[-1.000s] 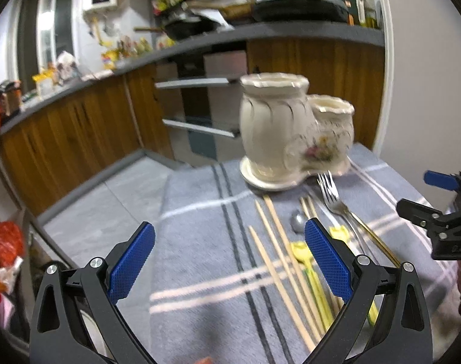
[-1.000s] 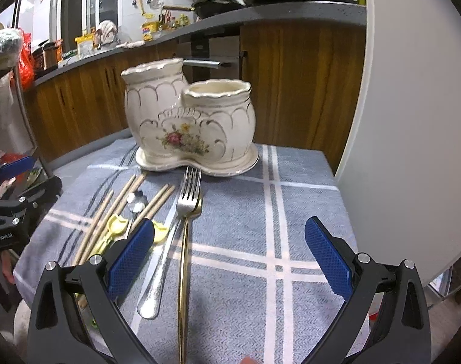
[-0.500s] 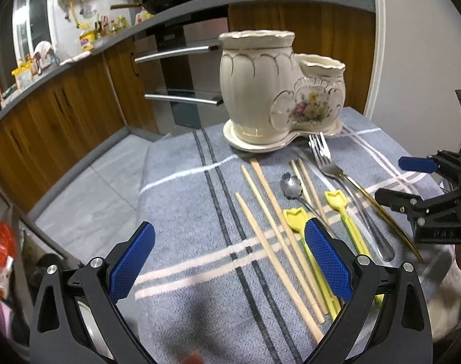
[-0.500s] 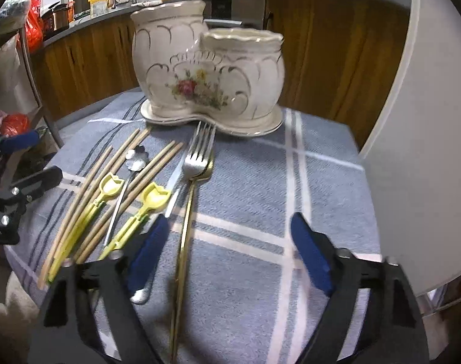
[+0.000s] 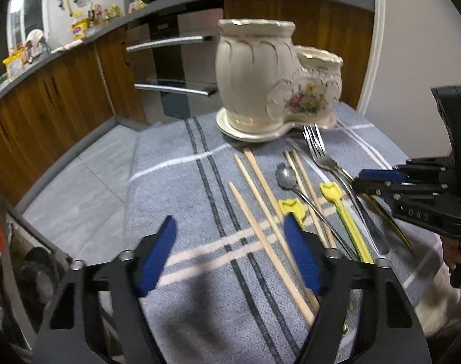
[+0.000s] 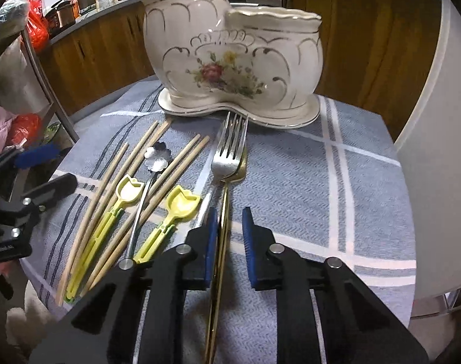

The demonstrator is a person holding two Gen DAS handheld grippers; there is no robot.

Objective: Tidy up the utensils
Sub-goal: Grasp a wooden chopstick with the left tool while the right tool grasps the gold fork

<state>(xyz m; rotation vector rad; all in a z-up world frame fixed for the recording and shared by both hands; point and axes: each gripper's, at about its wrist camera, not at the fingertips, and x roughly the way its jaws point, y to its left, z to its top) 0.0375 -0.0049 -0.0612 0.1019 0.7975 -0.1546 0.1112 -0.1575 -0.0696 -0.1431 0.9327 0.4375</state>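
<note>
A cream twin-pot holder [image 6: 230,54] stands at the back of the grey striped cloth [image 6: 291,182]. In front lie a silver fork [image 6: 227,154] over a gold fork [image 6: 222,212], two yellow spoons [image 6: 182,203], a silver spoon [image 6: 157,157] and several chopsticks [image 5: 260,209]. My right gripper [image 6: 228,236] is low over the cloth and closing. The gold fork's handle runs between its jaws, against the left pad, with a gap to the right pad. My left gripper [image 5: 228,254] is also closing, its jaws wide apart. In its view the chopsticks' near ends sit between the pads, untouched.
The cloth drops off at the table's left edge above a tiled floor [image 5: 88,182]. A white panel [image 6: 436,151] rises at the right. Wooden cabinets [image 5: 63,97] run behind. A metal frame [image 6: 39,69] and red bags stand on the left.
Both grippers tipped down toward the utensils. The right one's jaws drew in from wide to narrow around the gold fork's handle. The left one's jaws narrowed partway.
</note>
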